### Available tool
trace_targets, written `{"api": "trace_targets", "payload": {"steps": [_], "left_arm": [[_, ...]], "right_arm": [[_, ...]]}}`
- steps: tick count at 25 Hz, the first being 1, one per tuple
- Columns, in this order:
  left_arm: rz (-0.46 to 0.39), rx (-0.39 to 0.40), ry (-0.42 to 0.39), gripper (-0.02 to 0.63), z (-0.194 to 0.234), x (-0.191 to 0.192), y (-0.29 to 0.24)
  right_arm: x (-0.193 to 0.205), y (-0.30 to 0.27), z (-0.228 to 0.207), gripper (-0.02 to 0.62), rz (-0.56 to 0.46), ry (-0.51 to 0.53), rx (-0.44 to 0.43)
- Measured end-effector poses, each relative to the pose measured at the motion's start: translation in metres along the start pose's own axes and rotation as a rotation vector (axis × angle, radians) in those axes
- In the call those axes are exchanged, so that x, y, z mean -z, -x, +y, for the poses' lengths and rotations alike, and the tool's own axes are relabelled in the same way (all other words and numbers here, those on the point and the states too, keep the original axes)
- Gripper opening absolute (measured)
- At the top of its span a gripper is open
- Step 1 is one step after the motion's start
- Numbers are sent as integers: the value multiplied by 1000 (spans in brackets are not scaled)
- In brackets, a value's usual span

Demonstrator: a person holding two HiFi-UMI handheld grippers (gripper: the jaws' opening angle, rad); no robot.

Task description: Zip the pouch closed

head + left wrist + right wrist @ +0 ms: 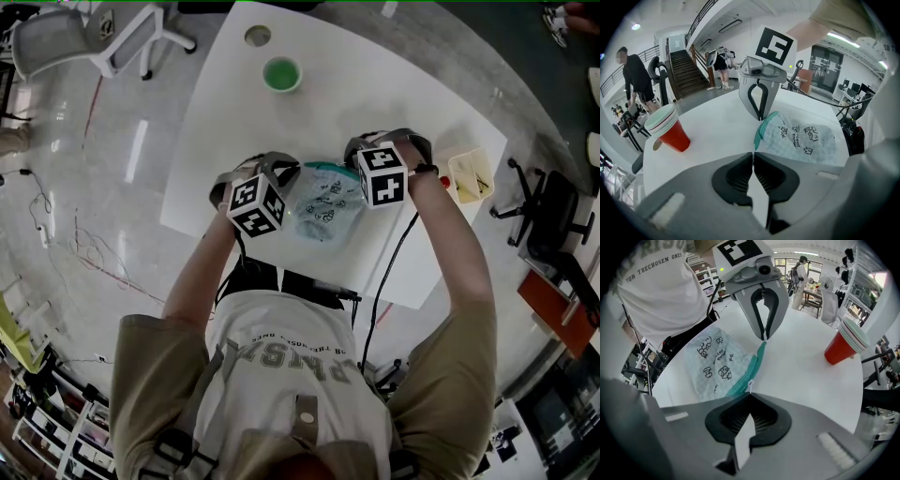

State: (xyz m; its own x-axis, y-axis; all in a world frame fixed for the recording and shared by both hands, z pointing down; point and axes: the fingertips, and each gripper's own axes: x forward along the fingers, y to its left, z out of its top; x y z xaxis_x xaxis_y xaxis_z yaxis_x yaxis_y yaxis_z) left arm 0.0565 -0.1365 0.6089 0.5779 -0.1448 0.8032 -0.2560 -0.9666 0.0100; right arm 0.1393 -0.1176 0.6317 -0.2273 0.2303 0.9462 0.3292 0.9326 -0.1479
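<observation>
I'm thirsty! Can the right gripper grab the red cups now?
Probably not yet: the right gripper is shut on the pouch. Once it lets go, bare table leaves the way to the red cups free.

The white table [375, 84] carried a patterned pouch [323, 206], lying flat between the left claw [764, 337] and the right claw [761, 117]. A stack of cups [282, 73] stood well beyond both claws, with a small round disc [257, 36] near it. A yellowish tray [469, 175] sat just outside the right claw.

shirt [281, 361]: white, lettered | sleeves [155, 354]: khaki | left hand-held gripper [753, 154]: grey
</observation>
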Motion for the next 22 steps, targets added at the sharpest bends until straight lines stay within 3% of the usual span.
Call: {"api": "trace_targets", "payload": {"steps": [22], "left_arm": [[-2, 8, -10, 23, -7, -4, -1]], "right_arm": [[5, 1, 8, -2, 14, -1, 15]]}}
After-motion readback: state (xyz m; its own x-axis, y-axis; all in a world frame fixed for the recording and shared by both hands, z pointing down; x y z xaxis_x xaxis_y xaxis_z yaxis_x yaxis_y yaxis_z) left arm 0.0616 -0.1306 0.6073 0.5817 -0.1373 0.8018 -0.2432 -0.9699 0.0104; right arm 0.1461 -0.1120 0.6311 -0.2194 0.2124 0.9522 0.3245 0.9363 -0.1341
